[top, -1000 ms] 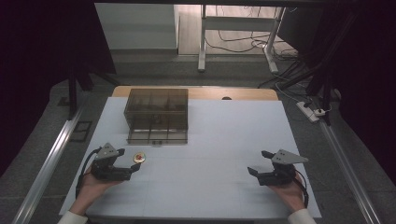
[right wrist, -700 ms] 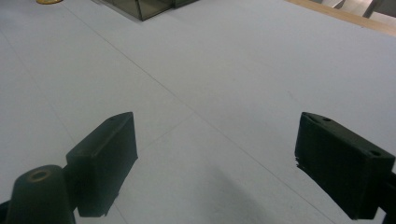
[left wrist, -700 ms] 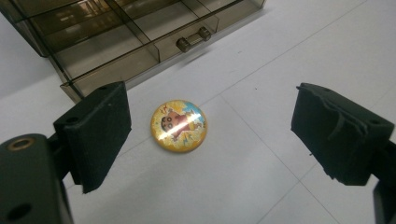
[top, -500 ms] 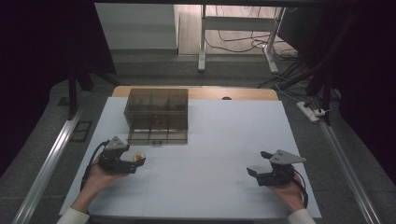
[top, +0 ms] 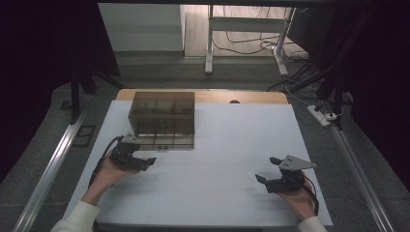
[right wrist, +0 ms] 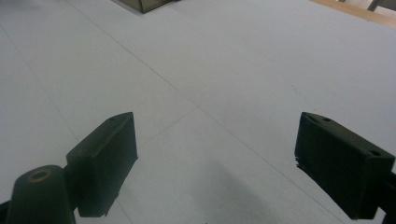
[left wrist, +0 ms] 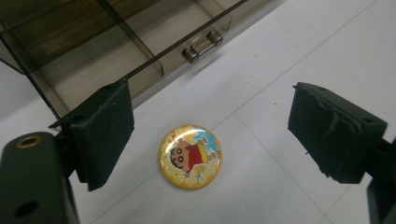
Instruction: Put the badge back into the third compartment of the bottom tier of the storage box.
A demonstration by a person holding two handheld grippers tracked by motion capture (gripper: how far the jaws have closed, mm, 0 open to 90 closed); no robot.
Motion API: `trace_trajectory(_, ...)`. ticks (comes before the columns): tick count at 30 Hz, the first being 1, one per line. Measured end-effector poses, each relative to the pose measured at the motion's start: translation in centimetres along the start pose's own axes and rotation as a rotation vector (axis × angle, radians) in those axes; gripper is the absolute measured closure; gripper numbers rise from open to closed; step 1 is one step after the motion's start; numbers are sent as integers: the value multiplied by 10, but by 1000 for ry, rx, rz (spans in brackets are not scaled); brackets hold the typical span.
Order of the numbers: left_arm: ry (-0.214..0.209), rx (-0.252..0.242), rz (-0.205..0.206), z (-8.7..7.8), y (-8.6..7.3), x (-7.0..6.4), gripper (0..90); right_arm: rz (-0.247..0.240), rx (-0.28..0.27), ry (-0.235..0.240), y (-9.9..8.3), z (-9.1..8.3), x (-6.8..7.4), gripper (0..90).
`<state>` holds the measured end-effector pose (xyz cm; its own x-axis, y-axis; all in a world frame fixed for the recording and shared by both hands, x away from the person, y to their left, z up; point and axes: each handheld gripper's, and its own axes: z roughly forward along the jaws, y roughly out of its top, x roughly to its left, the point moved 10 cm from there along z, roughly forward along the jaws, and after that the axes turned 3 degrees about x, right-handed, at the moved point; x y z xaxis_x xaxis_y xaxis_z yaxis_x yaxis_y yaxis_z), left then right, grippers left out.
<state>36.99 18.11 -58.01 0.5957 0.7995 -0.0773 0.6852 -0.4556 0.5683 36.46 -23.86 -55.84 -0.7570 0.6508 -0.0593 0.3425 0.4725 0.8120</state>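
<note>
A round yellow badge [left wrist: 190, 156] with a cartoon figure lies flat on the white table. My left gripper [left wrist: 212, 116] hovers over it, open, with a black pad [left wrist: 105, 130] on each side of the badge and neither touching it. In the high view the left gripper [top: 145, 158] sits just in front of a smoky transparent compartment box [top: 162, 118]. The box's front edge and small metal handle [left wrist: 203, 44] lie just beyond the badge. My right gripper [top: 267, 170] rests open near the table's front right, with only bare table between its jaws [right wrist: 219, 140].
The white table sheet [top: 232, 145] stretches wide between the two grippers. A wooden table edge [top: 241, 96] runs behind the box. Metal rails [top: 48, 169] flank the table, and cables and a power strip [top: 321, 116] lie on the floor at the right.
My left gripper has moved forward and right toward the box and now stands over the badge, hiding it in the high view. The right gripper has stayed put.
</note>
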Motion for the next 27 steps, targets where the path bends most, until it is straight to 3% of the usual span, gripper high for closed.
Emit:
trace_trajectory(10,-34,96,15,14,-21,-2,167,-5,7,-1,-1,1,1,127)
trace_trajectory(27,-25,121,9,18,-28,3,239,-12,20,-2,-2,2,0,127)
